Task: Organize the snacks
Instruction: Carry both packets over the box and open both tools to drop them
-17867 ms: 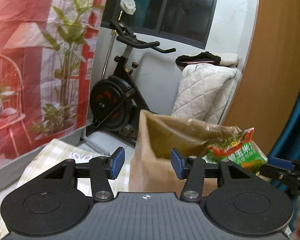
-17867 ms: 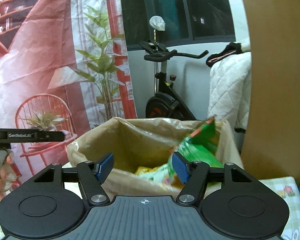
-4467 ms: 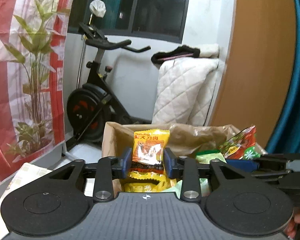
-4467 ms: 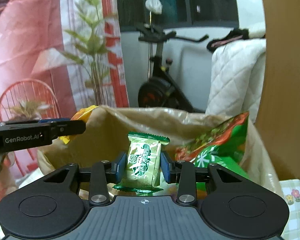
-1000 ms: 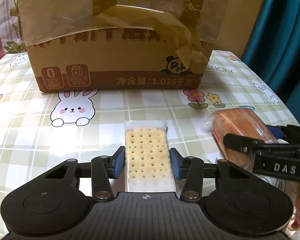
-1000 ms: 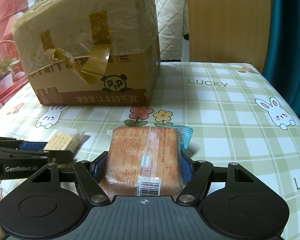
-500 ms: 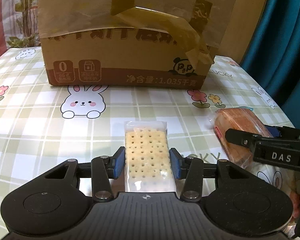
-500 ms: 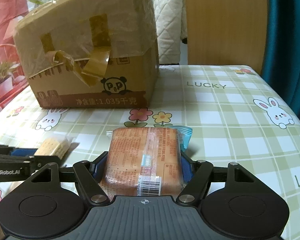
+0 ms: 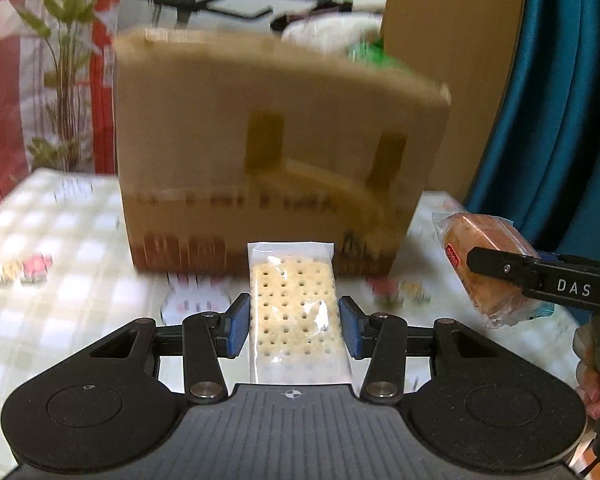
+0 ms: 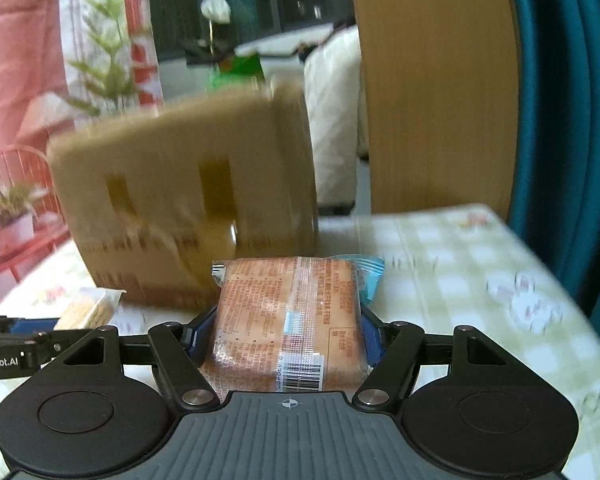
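A taped cardboard box (image 9: 280,160) stood on the bench (image 9: 60,280), which wore a pale checked cloth printed with flowers and rabbits. The box filled the middle of both wrist views and blocked the way straight ahead; a green snack bag (image 10: 240,70) poked above its top edge. Behind it were a red and white printed hanging (image 9: 40,60), a quilted white cover (image 10: 334,120), a wooden panel (image 10: 428,80) and a teal curtain (image 9: 560,100). Most of this was smeared by motion blur.

The cracker pack (image 9: 296,312), clear-wrapped and showing a pale, hole-dotted biscuit, lay lengthwise between the blue pads of the left tool (image 9: 294,326), raised off the cloth in front of the box's lower edge. The pads sat close against its two long sides and the tool gripped it at about half its spread.

The orange-wrapped cake pack (image 10: 288,320), with a barcode facing the camera and a light blue crimped end, sat between the fingers of the right tool (image 10: 288,336), also lifted clear of the bench, to the right of the crackers. Its jaws had just eased slightly inward and were clamped on the pack's sides, somewhat wider than the left pair. In the left view a hand (image 9: 596,364) held the right tool's handle at the frame's edge.
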### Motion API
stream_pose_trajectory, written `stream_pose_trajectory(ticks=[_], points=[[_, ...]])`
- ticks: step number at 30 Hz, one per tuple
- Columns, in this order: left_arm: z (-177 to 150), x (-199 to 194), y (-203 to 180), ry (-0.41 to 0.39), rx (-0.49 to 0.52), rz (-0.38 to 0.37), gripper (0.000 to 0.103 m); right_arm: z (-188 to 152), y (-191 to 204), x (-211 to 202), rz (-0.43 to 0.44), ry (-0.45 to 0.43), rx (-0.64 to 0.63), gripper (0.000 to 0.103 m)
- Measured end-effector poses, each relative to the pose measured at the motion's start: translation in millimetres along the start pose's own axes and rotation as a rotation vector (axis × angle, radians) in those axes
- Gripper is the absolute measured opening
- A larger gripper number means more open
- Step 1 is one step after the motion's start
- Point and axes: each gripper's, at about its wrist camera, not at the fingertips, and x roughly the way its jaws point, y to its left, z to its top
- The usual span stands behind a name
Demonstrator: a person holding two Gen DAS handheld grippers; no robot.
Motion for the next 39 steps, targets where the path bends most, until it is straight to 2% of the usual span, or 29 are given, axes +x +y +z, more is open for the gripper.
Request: stream_pose_trajectory(ticks=[6, 14, 18, 24, 28, 34, 35, 39], points=[[37.2, -17.1, 1.6, -0.125, 0.002, -0.005, 0.049, 51.8, 15.8, -7.2, 0.042, -0.094, -0.068, 0.065], [117.2, -22.5, 25.4, -0.276, -0.001, -0.009, 0.049, 134.4, 48.7, 7.2, 0.098, -0.198, -0.162, 0.065], [156.9, -1.6, 42.0, -0.286, 0.006, -0.020, 0.049, 170.2, 67.2, 31.8, 0.102, -0.222, -0.231, 0.065], [184.3, 37.3, 59.2, -0.239, 0.016, 0.007, 0.049, 200.0, 94.6, 81.8, 0.089, -0.175, -0.289, 0.065], [192.0, 53.6, 68.7, -0.208, 0.027, 0.025, 0.049, 200.3, 112.4, 113.4, 0.089, -0.121, -0.320, 0.065], [190.4, 65.8, 86.9, -0.172, -0.012, 0.033, 0.048, 189.8, 127.3, 134.5, 0.097, -0.047, -0.357, 0.066], [189.2, 65.9, 88.2, -0.167, -0.012, 0.037, 0.050, 186.6, 127.9, 135.4, 0.099, -0.039, -0.352, 0.066], [187.6, 61.3, 94.8, -0.150, -0.025, 0.044, 0.062, 186.1, 131.4, 133.0, 0.103, -0.041, -0.338, 0.077]])
